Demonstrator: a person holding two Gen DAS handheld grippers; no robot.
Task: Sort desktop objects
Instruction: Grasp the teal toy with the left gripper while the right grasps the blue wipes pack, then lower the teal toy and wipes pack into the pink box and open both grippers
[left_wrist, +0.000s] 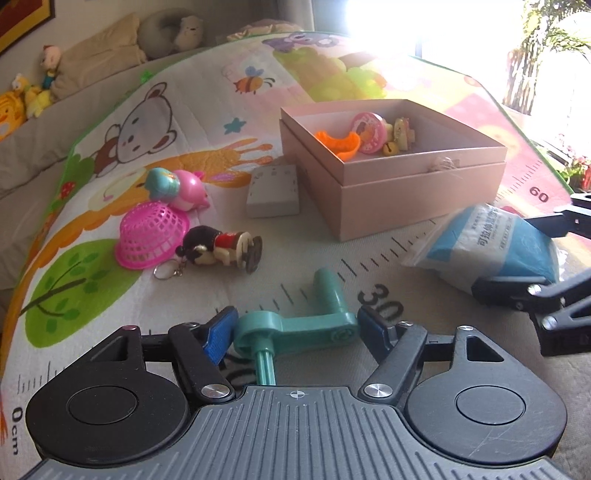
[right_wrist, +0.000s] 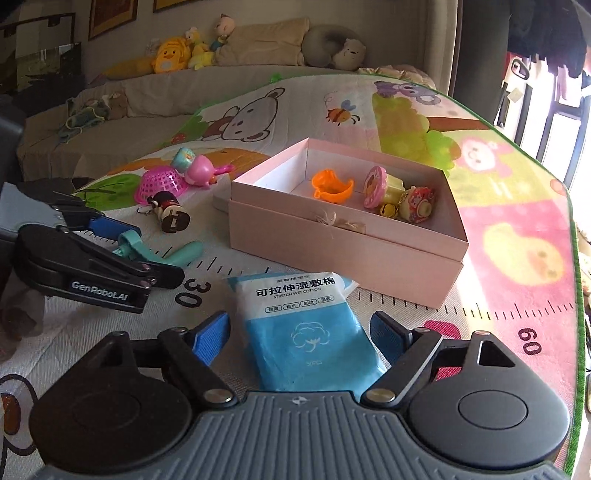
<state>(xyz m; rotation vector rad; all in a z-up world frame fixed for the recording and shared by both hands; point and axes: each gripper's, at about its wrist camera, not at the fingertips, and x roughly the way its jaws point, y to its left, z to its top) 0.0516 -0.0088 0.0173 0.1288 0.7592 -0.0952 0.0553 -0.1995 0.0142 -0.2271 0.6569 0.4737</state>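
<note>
A teal crank handle (left_wrist: 314, 326) lies on the play mat between the blue pads of my left gripper (left_wrist: 295, 330), which is shut on its two ends; the right wrist view shows this gripper (right_wrist: 136, 251) at the left, around the handle (right_wrist: 181, 254). A blue and white pack of wet cotton (right_wrist: 306, 328) lies between the fingers of my right gripper (right_wrist: 299, 338), which is open, with a gap at the left pad. That gripper (left_wrist: 524, 258) straddles the pack (left_wrist: 491, 243) in the left wrist view too. The open pink box (right_wrist: 332, 236) holds an orange toy (right_wrist: 332, 186) and keychain toys (right_wrist: 391, 192).
On the mat left of the box (left_wrist: 406, 192) lie a doll keychain (left_wrist: 221, 249), an upturned pink basket (left_wrist: 151, 236), a pink and teal toy (left_wrist: 177, 186) and a grey flat block (left_wrist: 273, 192). Plush toys line the sofa behind. The mat's edge runs close on the right.
</note>
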